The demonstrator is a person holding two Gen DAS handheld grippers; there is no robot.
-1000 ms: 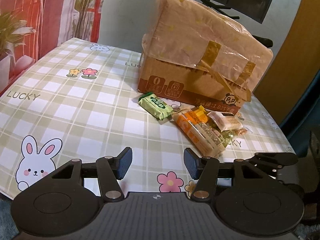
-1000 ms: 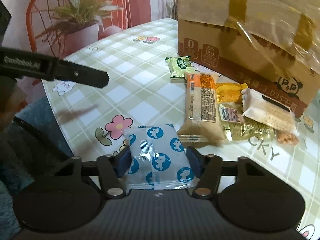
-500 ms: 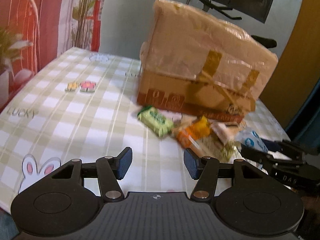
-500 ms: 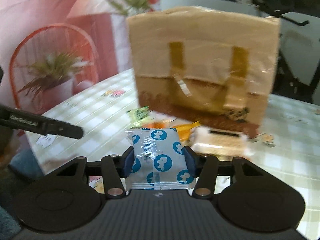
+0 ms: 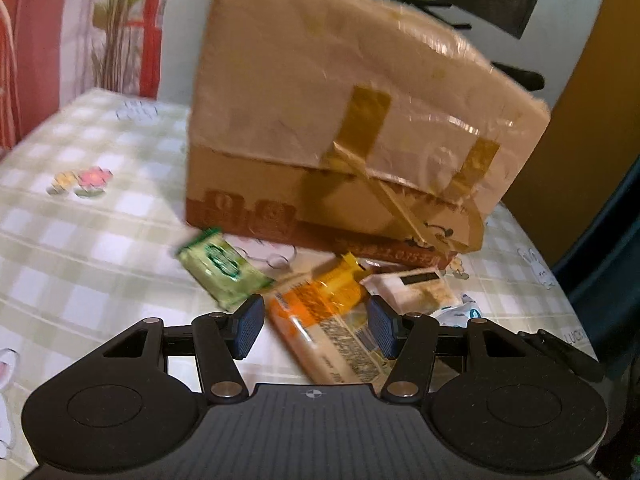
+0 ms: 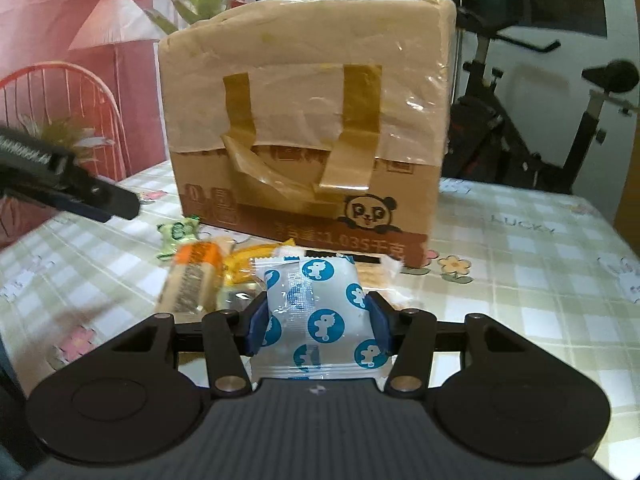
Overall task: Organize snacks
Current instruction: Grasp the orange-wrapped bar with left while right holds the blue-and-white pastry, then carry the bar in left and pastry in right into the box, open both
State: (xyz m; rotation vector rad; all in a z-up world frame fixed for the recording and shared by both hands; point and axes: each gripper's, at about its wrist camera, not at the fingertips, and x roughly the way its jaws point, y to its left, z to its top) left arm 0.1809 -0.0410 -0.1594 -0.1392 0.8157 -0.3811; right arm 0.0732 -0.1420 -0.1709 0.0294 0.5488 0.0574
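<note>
My right gripper is shut on a white snack packet with blue print, held above the table in front of the taped cardboard box. A pile of snacks lies at the box's foot: a green packet, a long orange bar, a yellow packet and a white cracker pack. My left gripper is open, its fingers either side of the orange bar, above it. The box also shows in the left wrist view.
The table has a green checked cloth with flowers and rabbits. A red wire chair with a plant stands at the left. An exercise bike stands behind the table. The left gripper's side juts in from the left.
My left gripper has moved forward and right until it straddles the orange bar. My right gripper has lifted the blue-print packet off the table and carried it towards the box.
</note>
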